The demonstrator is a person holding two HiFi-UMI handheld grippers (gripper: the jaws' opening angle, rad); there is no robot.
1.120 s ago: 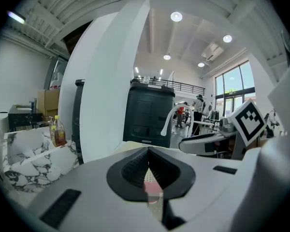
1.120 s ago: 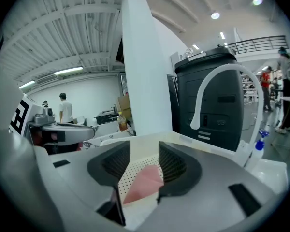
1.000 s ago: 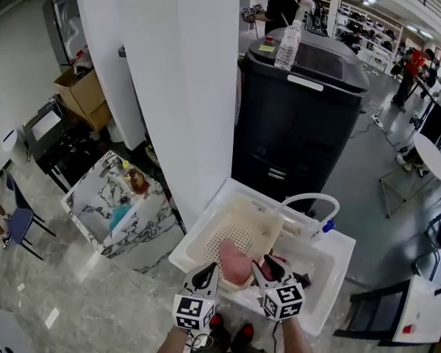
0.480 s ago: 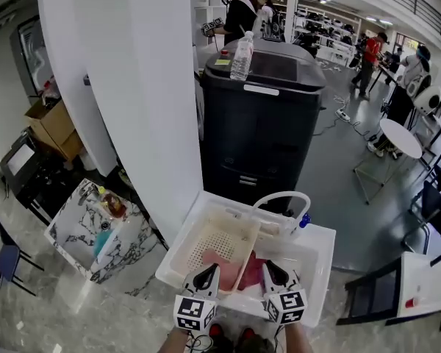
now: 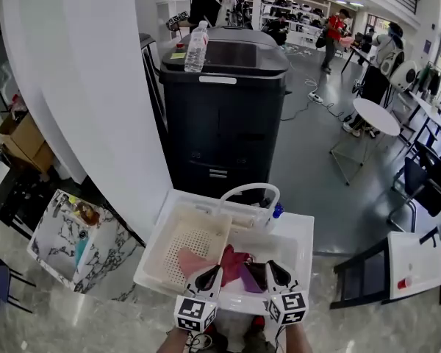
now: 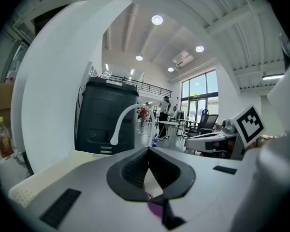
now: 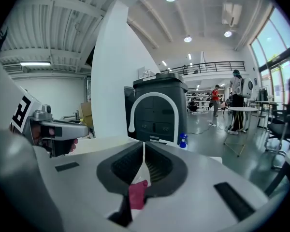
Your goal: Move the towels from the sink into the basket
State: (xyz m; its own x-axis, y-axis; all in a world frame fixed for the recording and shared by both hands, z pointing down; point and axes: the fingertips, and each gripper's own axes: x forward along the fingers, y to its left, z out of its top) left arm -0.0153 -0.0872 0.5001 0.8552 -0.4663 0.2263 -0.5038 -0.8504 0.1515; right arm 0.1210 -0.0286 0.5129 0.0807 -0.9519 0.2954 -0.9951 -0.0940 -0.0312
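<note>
A white sink (image 5: 303, 235) holds a cream perforated basket (image 5: 164, 235) in its left half. A pink towel (image 5: 189, 260) lies in the basket. A dark red towel (image 5: 232, 259) and a purple one (image 5: 249, 279) bunch at the basket's right edge, between my grippers. My left gripper (image 5: 206, 277) is shut, and in the left gripper view a scrap of purple towel (image 6: 156, 209) shows pinched low between its jaws (image 6: 148, 152). My right gripper (image 5: 271, 273) (image 7: 144, 148) is closing tight on a strip of dark red towel (image 7: 137, 194).
A white arched faucet (image 5: 251, 190) and a blue-capped bottle (image 5: 277, 210) stand at the sink's back. Behind rise a tall black machine (image 5: 224, 101) and a white pillar (image 5: 81, 87). A marble cabinet (image 5: 66, 248) is on the left, a chair (image 5: 367, 271) on the right.
The right gripper's jaws have come together on the dark red towel. The towels are now drawn up between the grippers. The head view has swung, so the sink sits nearer the centre.
</note>
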